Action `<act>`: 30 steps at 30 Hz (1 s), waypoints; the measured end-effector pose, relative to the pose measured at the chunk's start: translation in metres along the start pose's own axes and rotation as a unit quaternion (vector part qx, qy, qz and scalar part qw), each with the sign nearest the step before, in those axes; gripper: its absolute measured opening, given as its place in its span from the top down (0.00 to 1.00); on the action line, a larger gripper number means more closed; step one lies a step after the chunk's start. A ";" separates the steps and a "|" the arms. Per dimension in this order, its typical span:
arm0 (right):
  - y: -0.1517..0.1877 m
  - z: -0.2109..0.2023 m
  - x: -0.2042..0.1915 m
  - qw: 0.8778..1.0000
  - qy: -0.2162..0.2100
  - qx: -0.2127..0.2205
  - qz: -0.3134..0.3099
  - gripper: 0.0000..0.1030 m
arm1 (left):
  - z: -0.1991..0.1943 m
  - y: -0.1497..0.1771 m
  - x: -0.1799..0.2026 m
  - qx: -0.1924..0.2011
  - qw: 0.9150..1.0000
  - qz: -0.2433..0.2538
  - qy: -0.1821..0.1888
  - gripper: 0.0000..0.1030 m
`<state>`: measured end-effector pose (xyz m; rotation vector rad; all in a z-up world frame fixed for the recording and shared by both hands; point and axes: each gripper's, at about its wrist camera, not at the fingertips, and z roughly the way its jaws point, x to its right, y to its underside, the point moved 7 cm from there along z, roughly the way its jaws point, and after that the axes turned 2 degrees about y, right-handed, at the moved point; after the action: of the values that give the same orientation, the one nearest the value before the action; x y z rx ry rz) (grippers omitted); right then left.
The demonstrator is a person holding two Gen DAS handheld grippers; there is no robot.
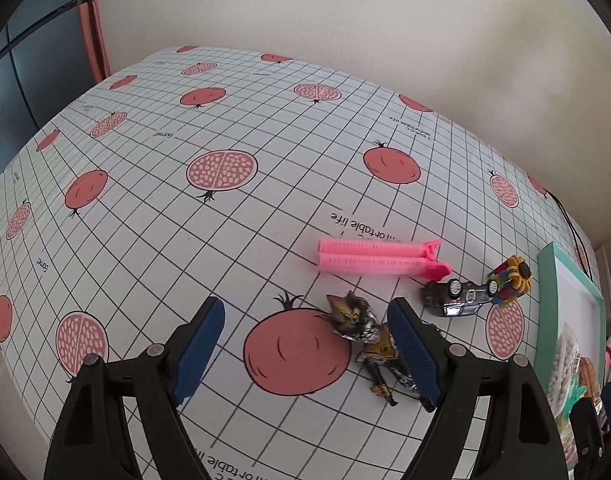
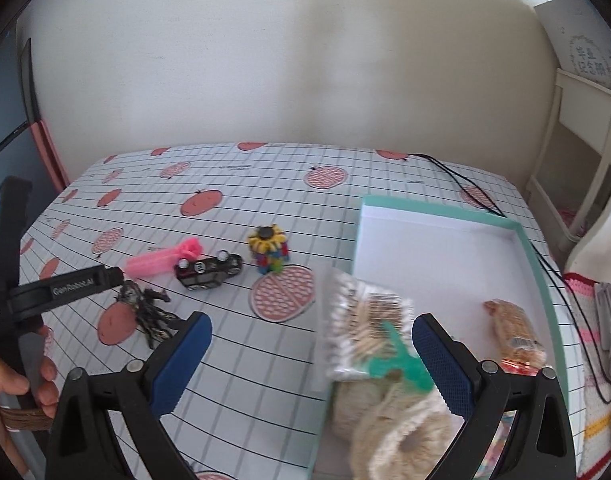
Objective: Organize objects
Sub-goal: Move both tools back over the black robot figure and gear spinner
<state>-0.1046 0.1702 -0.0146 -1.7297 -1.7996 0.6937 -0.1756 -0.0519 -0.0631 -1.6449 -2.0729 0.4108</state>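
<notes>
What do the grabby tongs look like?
Both tongs, left and right, have black plastic arms with round silver screws and blue bumpy pads. The left one's side says "GenRobot.AI" in white letters. A hand holds its handle; no sleeve shows.

Both wrist views low over table [image 1: 265, 128], sharing toy car [image 2: 208, 271].

Left gripper [image 1: 305, 354]: black plastic arms, blue ribbed pads [image 1: 199, 354], round silver screws at the pivots. Right gripper [image 2: 311, 364]: same build, blue textured pads [image 2: 183, 362]. White "GenRobot.AI" lettering on the left gripper's black side, seen from the right wrist camera.
</notes>
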 end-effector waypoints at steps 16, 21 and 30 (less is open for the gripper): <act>-0.044 0.034 0.007 0.999 -0.005 -0.029 0.045 0.01 | 0.020 0.023 0.039 -0.053 0.996 0.046 0.048 0.18; -0.057 0.047 -0.006 0.999 -0.005 -0.037 0.019 0.01 | 0.026 0.024 0.041 -0.056 0.996 0.042 0.055 0.18; -0.069 0.086 -0.033 0.997 -0.006 -0.066 -0.024 0.06 | 0.032 0.025 0.051 -0.059 0.994 0.044 0.078 0.18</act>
<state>-0.2129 0.1345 -0.0297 -1.7641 -1.9274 0.5783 -0.1803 0.0051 -0.0940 -1.7830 -1.9480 0.1845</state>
